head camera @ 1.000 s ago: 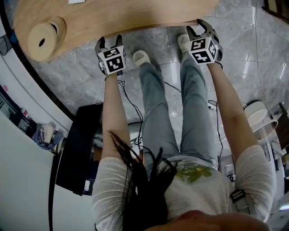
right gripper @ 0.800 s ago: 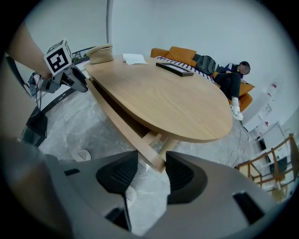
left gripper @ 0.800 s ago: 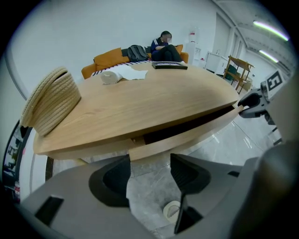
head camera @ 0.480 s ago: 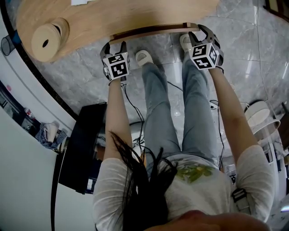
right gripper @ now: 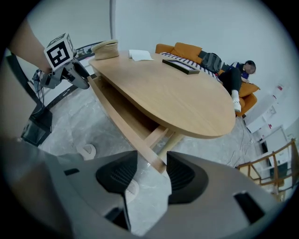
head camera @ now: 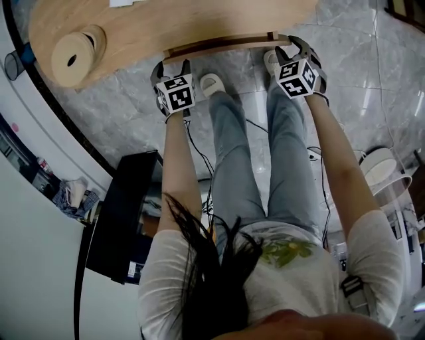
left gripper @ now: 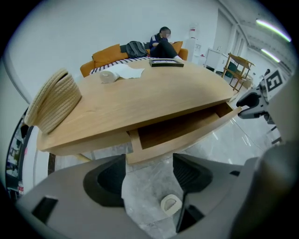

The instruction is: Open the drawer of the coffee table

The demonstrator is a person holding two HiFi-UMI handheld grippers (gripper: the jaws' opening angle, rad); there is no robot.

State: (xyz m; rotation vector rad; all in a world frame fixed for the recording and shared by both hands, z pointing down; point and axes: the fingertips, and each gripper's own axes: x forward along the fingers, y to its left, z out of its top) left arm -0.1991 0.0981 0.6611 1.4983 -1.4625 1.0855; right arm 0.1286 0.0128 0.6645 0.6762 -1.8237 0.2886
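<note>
Standing partly out from under the desk [head camera: 166, 23], the drawer [left gripper: 182, 128] shows its bare inside. My left tongs [head camera: 171, 64] have just been opening, empty (only floor between them) — my right tongs [head camera: 292, 45] gape loosely around the drawer's front corner.

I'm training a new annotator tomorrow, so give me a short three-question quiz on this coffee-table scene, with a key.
1. True or false: the drawer of the coffee table is fully shut.
2. Multiple choice: what sits at the table's left end in the head view? A) a round woven item B) a laptop C) a kettle
3. In the right gripper view, do the jaws of the right gripper stand apart or together?

Key
1. False: it is partly out, with its inside showing.
2. A.
3. Apart; the end of the drawer's front shows in the gap.
</note>
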